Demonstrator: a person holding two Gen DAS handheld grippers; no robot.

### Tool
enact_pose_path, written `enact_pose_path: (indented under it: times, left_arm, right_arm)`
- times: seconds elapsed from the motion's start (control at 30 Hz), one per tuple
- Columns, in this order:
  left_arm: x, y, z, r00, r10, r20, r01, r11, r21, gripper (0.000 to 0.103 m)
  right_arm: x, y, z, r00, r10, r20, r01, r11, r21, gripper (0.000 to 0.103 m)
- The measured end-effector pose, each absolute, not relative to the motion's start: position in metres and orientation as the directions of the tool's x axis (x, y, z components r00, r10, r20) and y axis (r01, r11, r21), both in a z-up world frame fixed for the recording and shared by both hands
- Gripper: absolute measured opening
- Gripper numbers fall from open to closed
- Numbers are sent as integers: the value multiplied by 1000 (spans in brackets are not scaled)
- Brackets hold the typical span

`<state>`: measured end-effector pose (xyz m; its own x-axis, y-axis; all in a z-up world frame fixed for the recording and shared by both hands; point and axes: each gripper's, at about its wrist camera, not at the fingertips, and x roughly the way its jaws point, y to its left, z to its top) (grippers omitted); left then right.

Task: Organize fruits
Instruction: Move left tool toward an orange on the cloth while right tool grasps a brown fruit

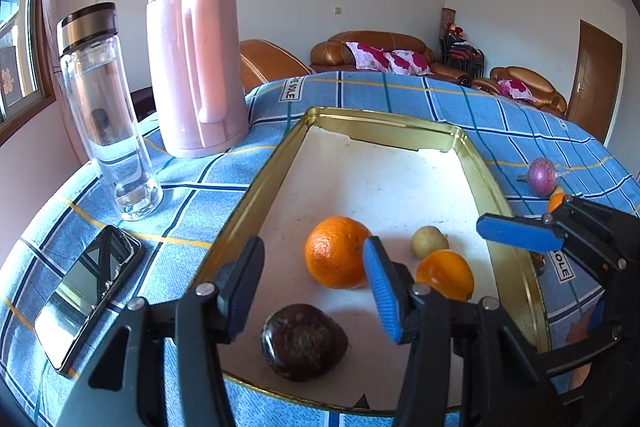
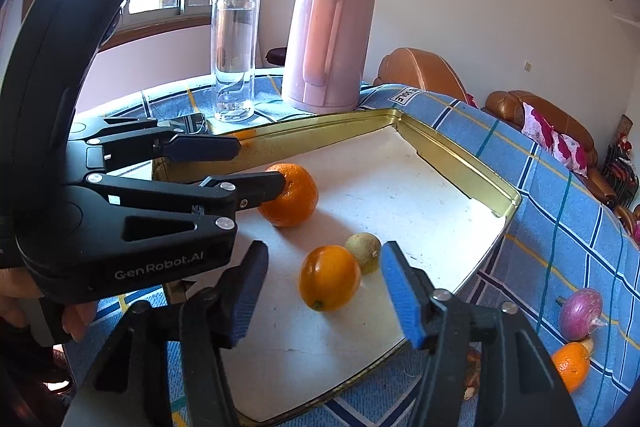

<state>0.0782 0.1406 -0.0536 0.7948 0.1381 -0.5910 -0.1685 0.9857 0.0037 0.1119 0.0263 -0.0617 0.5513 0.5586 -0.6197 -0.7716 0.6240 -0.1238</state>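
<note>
Gold-rimmed tin tray (image 1: pixel 276 163), round dimpled orange (image 1: pixel 336 251)

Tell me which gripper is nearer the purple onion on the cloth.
Right. The right gripper hangs over the tray's onion-side edge, the purple onion just beyond that rim; the left gripper sits across the tray, by the big orange.

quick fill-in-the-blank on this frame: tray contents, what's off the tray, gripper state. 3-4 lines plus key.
1. The gold-rimmed tray holds ____ pieces of fruit.
2. The purple onion lies on the checked cloth, ____ the tray.
3. The kettle beside the clear bottle is ____ in colour.
4. The left gripper and right gripper both stand ____, holding nothing.

Missing words: four; outside; pink; open
</note>
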Motion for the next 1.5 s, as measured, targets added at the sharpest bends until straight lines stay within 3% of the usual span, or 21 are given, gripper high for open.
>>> enact_pose_path:
  times: [0.17, 0.33, 0.5, 0.7, 0.87, 1.03, 1.27, 1.5]
  left_arm:
    - [67, 147, -48, 828, 136, -544, -186, 982, -38, 77]
    - [61, 151, -44, 844, 160, -511, -229, 971, -75, 94]
    - [60, 146, -43, 855, 159, -494, -230, 969, -87, 98]
    - [58, 138, -42, 859, 152, -489, -219, 972, -83, 98]
    - [56, 133, -41, 863, 145, -483, -206, 976, -76, 99]
    - [57, 128, -40, 864, 138, -484, -198, 977, -75, 100]
    - [59, 98, -29, 883, 100, -459, -140, 989, -55, 100]
    - [72, 32, -20, 895, -10, -446, -1, 1000, -23, 100]
  right_arm:
    - [101, 6, -51, 614, 579, -536, -741, 656, -141, 64]
    - [115, -33, -47, 674, 533, -512, -668, 735, -115, 64]
    - [136, -63, -50, 681, 477, -556, -598, 800, -45, 64]
    - [140, -57, -67, 616, 418, -667, -626, 775, -92, 63]
    - [153, -57, -80, 523, 423, -740, -643, 766, -17, 61]
    - [159, -54, -91, 483, 385, -786, -636, 771, -13, 46]
    - [140, -74, -72, 579, 413, -703, -601, 799, -26, 42]
    - [123, -147, -44, 773, 279, -570, -399, 912, -96, 42]
